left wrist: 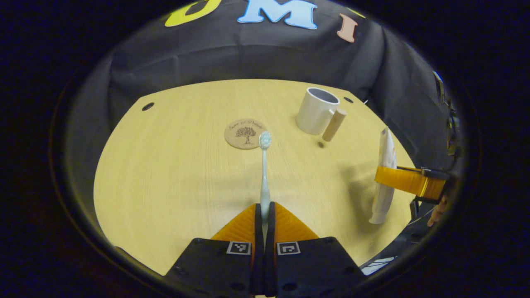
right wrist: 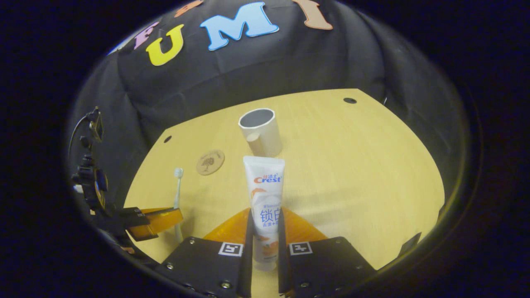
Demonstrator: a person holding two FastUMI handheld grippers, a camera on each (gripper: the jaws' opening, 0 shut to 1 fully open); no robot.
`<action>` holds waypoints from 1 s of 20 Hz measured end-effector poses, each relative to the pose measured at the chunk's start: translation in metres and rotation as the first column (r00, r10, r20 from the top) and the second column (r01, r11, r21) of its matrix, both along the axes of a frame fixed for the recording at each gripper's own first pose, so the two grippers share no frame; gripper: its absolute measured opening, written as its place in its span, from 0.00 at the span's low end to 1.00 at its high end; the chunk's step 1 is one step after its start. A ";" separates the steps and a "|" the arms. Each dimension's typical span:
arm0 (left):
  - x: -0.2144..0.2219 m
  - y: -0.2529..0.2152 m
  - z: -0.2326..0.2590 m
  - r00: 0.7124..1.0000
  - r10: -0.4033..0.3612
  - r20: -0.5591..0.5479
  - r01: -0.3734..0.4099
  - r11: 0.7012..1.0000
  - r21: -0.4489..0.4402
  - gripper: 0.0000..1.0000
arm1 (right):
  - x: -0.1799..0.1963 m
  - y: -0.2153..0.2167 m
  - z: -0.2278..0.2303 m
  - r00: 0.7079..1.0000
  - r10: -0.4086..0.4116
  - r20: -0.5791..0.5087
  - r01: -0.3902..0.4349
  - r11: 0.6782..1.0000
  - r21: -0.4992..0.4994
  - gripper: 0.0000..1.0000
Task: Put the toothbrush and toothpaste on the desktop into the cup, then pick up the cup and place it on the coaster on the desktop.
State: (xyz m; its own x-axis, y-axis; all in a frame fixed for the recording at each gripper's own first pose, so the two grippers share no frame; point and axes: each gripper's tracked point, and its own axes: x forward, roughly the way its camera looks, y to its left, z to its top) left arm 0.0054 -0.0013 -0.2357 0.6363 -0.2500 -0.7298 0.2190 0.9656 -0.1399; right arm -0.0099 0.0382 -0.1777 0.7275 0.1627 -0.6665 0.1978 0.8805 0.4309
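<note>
My left gripper [left wrist: 264,209] is shut on a pale toothbrush [left wrist: 264,174], whose bristled head points away over the wooden table toward the round cork coaster [left wrist: 245,133]. A white toothpaste tube [right wrist: 265,198] stands between the fingers of my right gripper [right wrist: 265,225], which is shut on it, crimped end up. The white cup [right wrist: 261,131] with a wooden handle stands upright just beyond the tube; in the left gripper view the cup [left wrist: 316,110] sits at the far right. The left gripper [right wrist: 159,221] with the toothbrush [right wrist: 177,194] appears at the left of the right gripper view, the right gripper [left wrist: 408,182] with the tube [left wrist: 384,178] at the right of the left gripper view.
The light wooden table [left wrist: 174,174] has small dark holes near its back corners [left wrist: 148,106]. Black cloth hangs behind and around it. The coaster [right wrist: 210,162] lies left of the cup. A fingertip of a hand [left wrist: 437,213] shows at the far right.
</note>
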 end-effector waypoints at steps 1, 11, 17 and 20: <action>0.003 -0.002 0.006 0.999 -0.004 0.037 0.004 1.000 -0.008 0.08 | 0.000 0.001 0.005 1.000 -0.007 0.021 0.008 1.000 -0.009 0.26; 0.016 0.009 0.106 0.938 0.030 0.345 -0.003 0.997 -0.079 0.08 | 0.039 -0.007 0.080 0.958 -0.073 0.278 0.087 0.995 -0.038 0.26; 0.050 0.016 0.141 0.890 0.073 0.450 -0.018 0.992 -0.124 0.08 | 0.096 -0.021 0.116 0.895 -0.130 0.427 0.148 0.989 -0.009 0.25; 0.066 0.016 0.162 0.859 0.069 0.508 -0.004 0.992 -0.127 0.08 | 0.119 -0.034 0.130 0.855 -0.177 0.487 0.193 0.981 0.017 0.25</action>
State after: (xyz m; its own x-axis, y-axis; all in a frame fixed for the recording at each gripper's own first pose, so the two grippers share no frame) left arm 0.0716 0.0143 -0.0741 0.9214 -0.2822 -0.2671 0.2554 0.9579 -0.1309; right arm 0.1091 0.0046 -0.0480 0.9741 -0.0222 -0.2252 0.1324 0.8632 0.4873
